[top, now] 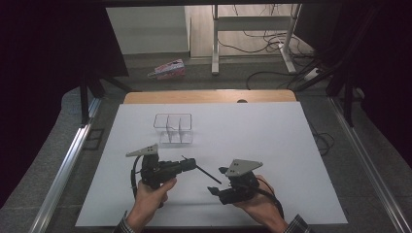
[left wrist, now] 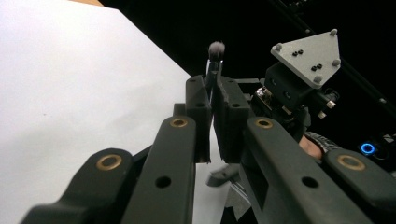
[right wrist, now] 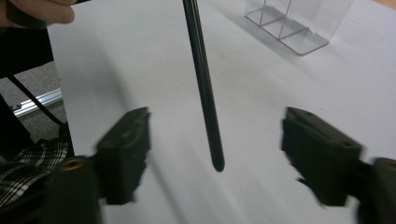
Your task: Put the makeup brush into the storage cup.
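Note:
My left gripper (top: 192, 164) is shut on a thin black brush (top: 209, 175) and holds it just above the white sheet. In the left gripper view the pads (left wrist: 212, 86) pinch the brush near its head, and the grey bristle tuft (left wrist: 216, 49) sticks out past them. The long handle (right wrist: 201, 79) slants toward my right gripper (top: 217, 180). That right gripper (right wrist: 217, 140) is open, and the handle's rounded end hangs between its jaws without touching either pad.
A clear plastic organizer (top: 173, 127) with several compartments stands farther back on the white sheet (top: 252, 131); its corner appears in the right gripper view (right wrist: 294, 23). The wooden table edge (top: 209, 96) lies behind it. Cables and a table frame sit on the floor beyond.

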A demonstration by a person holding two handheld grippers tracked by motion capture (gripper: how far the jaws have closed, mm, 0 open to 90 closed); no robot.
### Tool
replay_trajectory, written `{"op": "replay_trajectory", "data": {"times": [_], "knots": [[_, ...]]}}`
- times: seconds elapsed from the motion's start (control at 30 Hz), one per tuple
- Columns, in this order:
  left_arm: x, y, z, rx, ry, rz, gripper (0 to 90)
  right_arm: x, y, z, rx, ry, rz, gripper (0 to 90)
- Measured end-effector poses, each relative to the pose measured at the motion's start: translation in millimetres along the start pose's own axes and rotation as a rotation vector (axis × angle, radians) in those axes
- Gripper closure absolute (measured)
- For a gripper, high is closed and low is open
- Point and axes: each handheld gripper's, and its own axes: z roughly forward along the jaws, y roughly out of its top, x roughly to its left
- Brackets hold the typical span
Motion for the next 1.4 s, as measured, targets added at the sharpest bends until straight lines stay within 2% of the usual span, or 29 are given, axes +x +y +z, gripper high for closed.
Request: {"op": "replay_trajectory", "data": {"times": [0.07,0.3,0.63,1.4], "knots": [[-0.3,0.3,-0.8,0.001,0.011,0.009,85.4,1.1,-1.4,3.9,0.019,-0.023,-0.013,10.7],[-2.6,1.2,-2.8,0.016,0.050,0.038,85.3,3.1,-4.0,8.2,0.043,-0.018,-0.018,4.8],[-3.4,3.5,-9.7,0.021,0.111,0.066,85.3,-4.7,-9.0,5.1,0.055,-0.008,0.017,3.7],[-4.2,6.0,-23.6,0.082,0.311,0.163,85.2,-22.8,-18.6,-8.8,0.088,-0.042,0.042,2.7]]}}
